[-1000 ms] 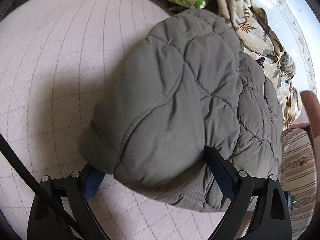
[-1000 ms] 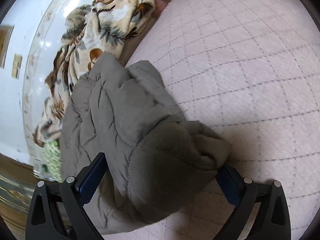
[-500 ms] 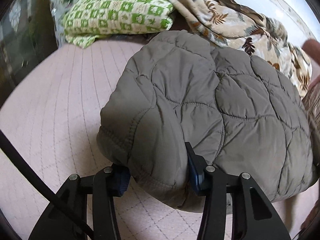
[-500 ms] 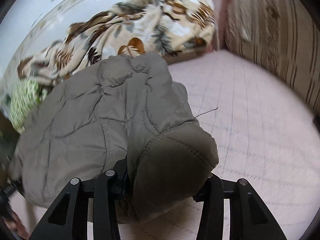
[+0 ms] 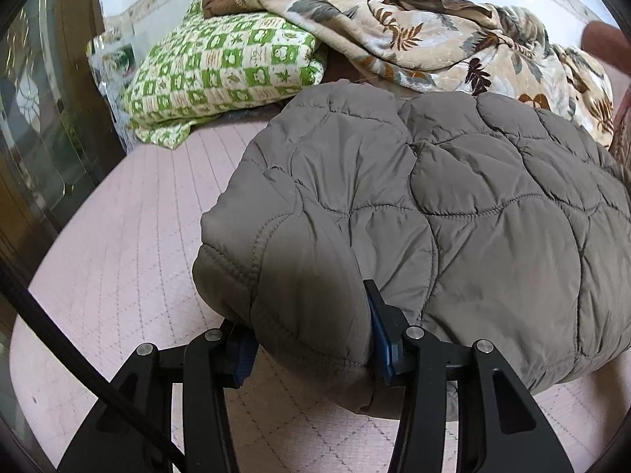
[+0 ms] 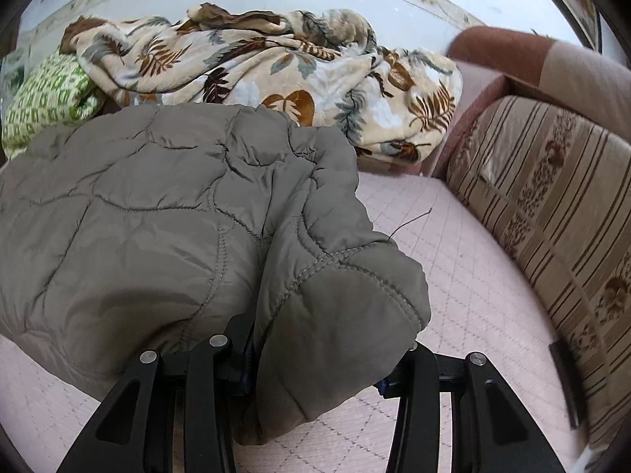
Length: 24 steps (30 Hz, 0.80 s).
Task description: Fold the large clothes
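Both grippers point slantwise downward, the left gripper (image 5: 311,339) with its jaws just closed onto a thick fold of the quilted jacket (image 5: 453,213), the right gripper (image 6: 319,358) likewise just clamped on the jacket's opposite padded edge.

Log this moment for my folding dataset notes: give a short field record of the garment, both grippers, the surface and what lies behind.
garment: grey quilted jacket, bunched in a thick bundle
left gripper: jaws have just been closing, now clamped on the jacket's near left corner
right gripper: jaws have just been closing, now clamped on the jacket's near right corner
surface: pink quilted mattress cover
behind: green checked pillow, leaf-print blanket
right side: striped cushion
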Available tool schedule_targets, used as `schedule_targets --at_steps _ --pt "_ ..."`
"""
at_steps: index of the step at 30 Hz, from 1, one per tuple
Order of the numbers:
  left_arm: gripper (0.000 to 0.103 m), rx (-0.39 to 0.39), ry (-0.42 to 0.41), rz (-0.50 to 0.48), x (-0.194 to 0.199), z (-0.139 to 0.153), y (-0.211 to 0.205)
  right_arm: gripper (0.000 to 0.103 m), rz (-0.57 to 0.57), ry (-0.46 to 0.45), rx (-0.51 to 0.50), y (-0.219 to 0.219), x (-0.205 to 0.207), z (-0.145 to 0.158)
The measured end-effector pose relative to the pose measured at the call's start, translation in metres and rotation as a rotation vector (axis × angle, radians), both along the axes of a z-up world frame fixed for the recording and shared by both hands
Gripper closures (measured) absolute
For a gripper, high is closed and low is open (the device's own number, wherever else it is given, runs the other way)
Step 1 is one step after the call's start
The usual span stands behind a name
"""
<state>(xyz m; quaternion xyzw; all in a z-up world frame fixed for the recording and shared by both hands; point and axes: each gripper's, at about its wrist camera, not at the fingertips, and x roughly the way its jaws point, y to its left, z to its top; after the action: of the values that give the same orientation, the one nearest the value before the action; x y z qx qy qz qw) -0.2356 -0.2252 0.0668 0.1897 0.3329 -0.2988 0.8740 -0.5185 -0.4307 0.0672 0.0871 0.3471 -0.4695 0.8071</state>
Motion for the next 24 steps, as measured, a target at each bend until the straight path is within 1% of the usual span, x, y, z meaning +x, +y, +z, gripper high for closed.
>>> schedule_targets --at_steps 4,7,15,24 --pt "0.056 0.010 -0.031 -0.003 -0.003 0.002 0.000 0.056 0.011 0.039 -0.046 0.005 0.005 0.001" --pt "0.056 0.011 -0.040 -0.003 -0.004 0.002 -0.001 0.056 0.019 0.067 -0.083 0.011 0.010 0.002" --pt "0.056 0.019 -0.081 -0.002 -0.009 0.006 -0.001 0.056 0.028 0.072 -0.098 0.014 0.011 0.005" --pt "0.056 0.015 -0.154 -0.004 -0.021 0.020 0.007 0.057 0.044 0.086 -0.169 0.030 0.008 0.017"
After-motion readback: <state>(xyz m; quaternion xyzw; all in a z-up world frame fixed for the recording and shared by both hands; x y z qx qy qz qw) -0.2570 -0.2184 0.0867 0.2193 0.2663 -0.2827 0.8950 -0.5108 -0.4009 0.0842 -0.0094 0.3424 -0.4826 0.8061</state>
